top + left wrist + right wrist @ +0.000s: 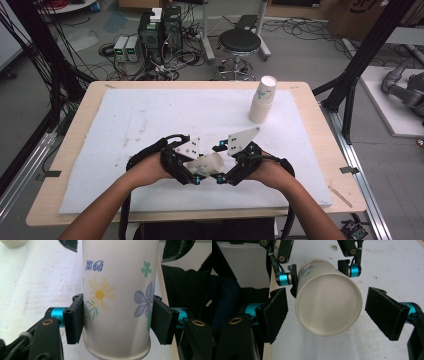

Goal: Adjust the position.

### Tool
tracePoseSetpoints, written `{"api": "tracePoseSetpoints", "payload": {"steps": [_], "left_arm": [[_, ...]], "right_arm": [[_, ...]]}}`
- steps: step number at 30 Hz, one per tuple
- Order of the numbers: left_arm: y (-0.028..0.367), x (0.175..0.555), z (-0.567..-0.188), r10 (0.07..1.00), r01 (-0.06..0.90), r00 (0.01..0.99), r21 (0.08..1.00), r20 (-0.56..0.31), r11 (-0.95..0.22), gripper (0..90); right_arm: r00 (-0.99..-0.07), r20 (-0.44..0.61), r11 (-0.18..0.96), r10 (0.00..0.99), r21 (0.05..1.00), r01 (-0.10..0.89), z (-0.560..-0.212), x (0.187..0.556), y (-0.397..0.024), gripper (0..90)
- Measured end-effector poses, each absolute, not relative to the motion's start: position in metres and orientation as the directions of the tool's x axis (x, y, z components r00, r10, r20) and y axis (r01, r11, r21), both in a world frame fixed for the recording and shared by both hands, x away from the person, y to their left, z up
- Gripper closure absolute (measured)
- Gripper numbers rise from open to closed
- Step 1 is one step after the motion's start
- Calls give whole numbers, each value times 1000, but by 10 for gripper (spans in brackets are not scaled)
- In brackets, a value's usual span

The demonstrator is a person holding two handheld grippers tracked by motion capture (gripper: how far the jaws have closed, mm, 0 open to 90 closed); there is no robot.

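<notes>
A white paper cup (207, 164) printed with flowers lies tilted on its side just above the white mat, near the table's front edge. My left gripper (192, 172) is shut on it; in the left gripper view both black pads (75, 320) press the cup (120, 290) on opposite sides. My right gripper (225, 172) faces it from the right. In the right gripper view the cup's round end (328, 305) points at the camera between the spread jaws of the right gripper (325, 315), with a gap on each side. The left gripper (318, 272) clamps the cup farther along.
A stack of paper cups (262, 100) stands upright at the far right of the white mat (150, 115), which covers most of the wooden table (75, 130). A black stool (239, 42), boxes and cables sit on the floor beyond the far edge.
</notes>
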State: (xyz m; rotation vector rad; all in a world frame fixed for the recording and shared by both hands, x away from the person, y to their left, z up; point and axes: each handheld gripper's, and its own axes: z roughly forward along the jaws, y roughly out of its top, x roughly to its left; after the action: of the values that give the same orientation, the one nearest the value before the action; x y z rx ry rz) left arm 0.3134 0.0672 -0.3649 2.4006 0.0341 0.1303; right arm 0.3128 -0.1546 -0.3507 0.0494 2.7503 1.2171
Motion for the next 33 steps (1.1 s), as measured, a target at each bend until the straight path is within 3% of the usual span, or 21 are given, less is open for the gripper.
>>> {"api": "tracePoseSetpoints", "payload": {"steps": [14,18,21,24,33], "left_arm": [[62,313,-368,26,-15,998,635,55,-773,352],[64,312,-371,21,-21,998,656,56,-754,342],[69,311,-376,24,-30,998,716,65,-697,288],[77,310,-379,59,-27,995,804,78,-594,156],[96,306,-393,137,7,989,900,59,-436,159]], "right_arm": [[-990,-139,732,-2,674,-96,-354,311,-150,361],[-991,-133,732,-16,674,-102,-354,311,-152,372],[-993,-117,728,-12,680,-89,-354,312,-154,371],[-995,-100,716,5,695,-66,-354,313,-158,370],[-997,-60,660,54,751,-10,-358,313,-177,369]]}}
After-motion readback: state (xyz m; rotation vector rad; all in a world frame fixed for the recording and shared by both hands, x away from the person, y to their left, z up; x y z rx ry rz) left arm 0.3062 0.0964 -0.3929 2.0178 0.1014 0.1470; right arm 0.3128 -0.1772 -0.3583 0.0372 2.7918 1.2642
